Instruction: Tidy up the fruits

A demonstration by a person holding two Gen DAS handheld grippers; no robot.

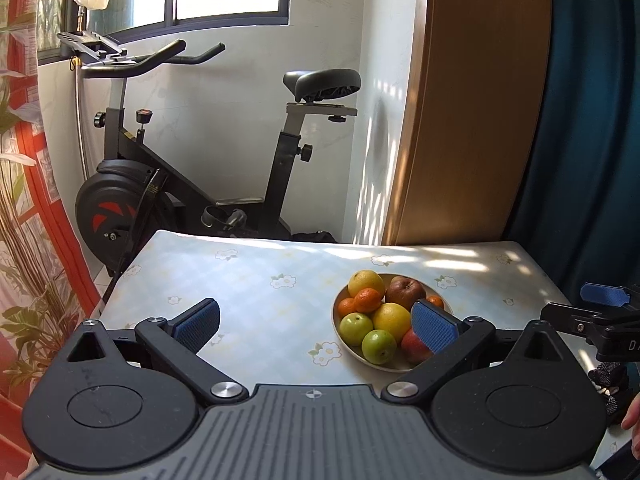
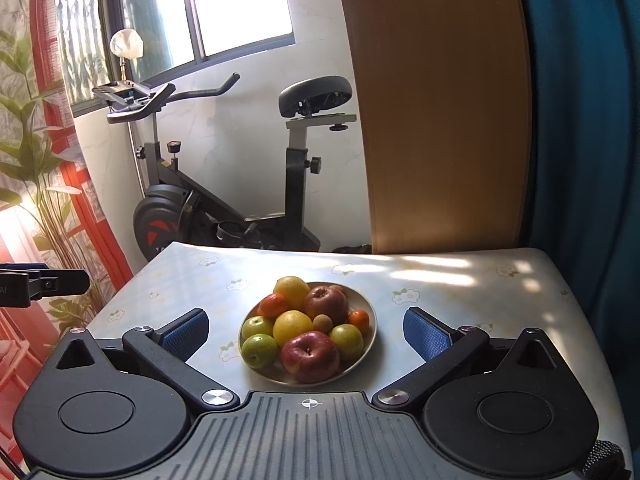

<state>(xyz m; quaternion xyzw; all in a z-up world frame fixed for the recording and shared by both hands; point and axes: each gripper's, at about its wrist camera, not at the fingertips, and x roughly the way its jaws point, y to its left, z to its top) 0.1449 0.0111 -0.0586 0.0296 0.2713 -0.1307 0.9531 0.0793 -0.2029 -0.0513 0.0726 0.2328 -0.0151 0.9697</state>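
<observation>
A shallow round plate (image 2: pixel 370 312), pale and smooth, sits on the worktop (image 2: pixel 460 292) near the middle, toward the near edge. It contains a heap of fruit. Two dark red apples are present: one at the near rim (image 2: pixel 310 356), one farther back (image 2: pixel 326 304). Two yellow citrus fruits lie along the centre line, one in the middle (image 2: pixel 292 326) and one at the far rim (image 2: pixel 292 290). Three green apples (image 2: pixel 260 350) occupy the near-left and near-right sectors. Small orange mandarins (image 2: pixel 274 305) sit left and right of the heap, and one small brownish fruit (image 2: pixel 322 323) lies at the centre. All fruit is rounded and glossy.

The worktop carries a light cloth printed with pale checks and white flowers.

The right claw (image 2: pixel 306 332) is spread wide, its blue ribbed pads (image 2: pixel 424 336) flanking the plate without contact. The left claw (image 1: pixel 316 324) is likewise spread, empty, positioned left of the plate.

Beyond the far edge stands a black exercise bike (image 2: pixel 224 200), beside a wooden panel (image 2: pixel 436 120).
</observation>
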